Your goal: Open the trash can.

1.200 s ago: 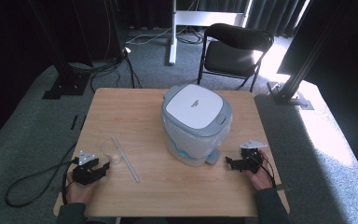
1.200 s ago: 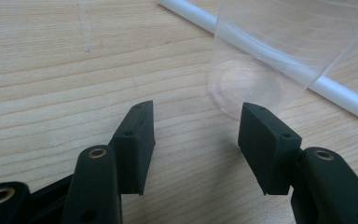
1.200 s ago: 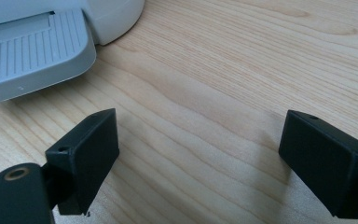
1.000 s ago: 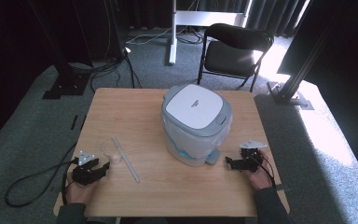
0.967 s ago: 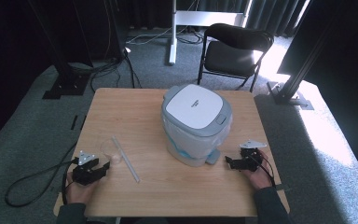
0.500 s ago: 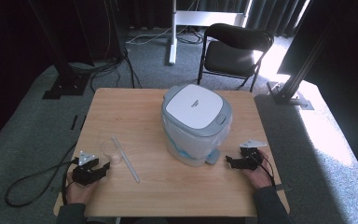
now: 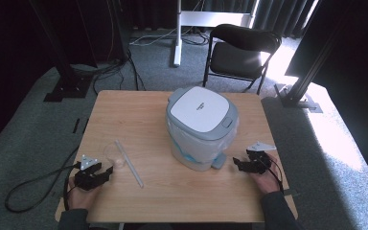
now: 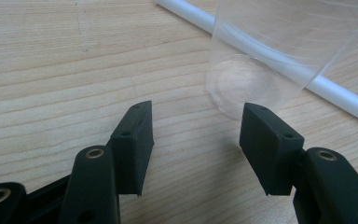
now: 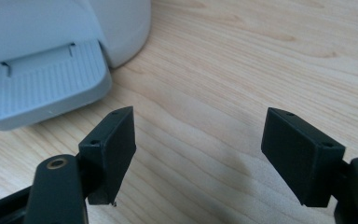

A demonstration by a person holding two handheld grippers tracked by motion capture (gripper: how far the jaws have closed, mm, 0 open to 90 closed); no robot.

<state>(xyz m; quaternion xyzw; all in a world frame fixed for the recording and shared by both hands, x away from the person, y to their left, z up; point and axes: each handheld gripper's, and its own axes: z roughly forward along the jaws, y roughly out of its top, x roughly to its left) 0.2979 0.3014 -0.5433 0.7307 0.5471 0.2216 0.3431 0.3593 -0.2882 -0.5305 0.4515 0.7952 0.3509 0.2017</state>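
Observation:
A grey and white pedal bin (image 7: 201,127) with a plastic liner stands at the middle of the wooden table (image 7: 143,115); its foot pedal (image 9: 42,84) faces the near right. My right gripper (image 7: 238,164) rests open on the table just right of the pedal, nothing between its jaws (image 9: 198,154). A clear plastic cup (image 8: 270,51) lies on its side at the near left, its base toward my left gripper (image 8: 196,140). That gripper (image 7: 106,171) is open, just short of the cup. A white straw (image 7: 128,163) lies beside the cup.
A black chair (image 7: 242,50) stands beyond the table's far edge. Black stands and cables sit on the grey carpet at the left and right. A black cable (image 7: 33,189) trails off the table's left edge from the left gripper.

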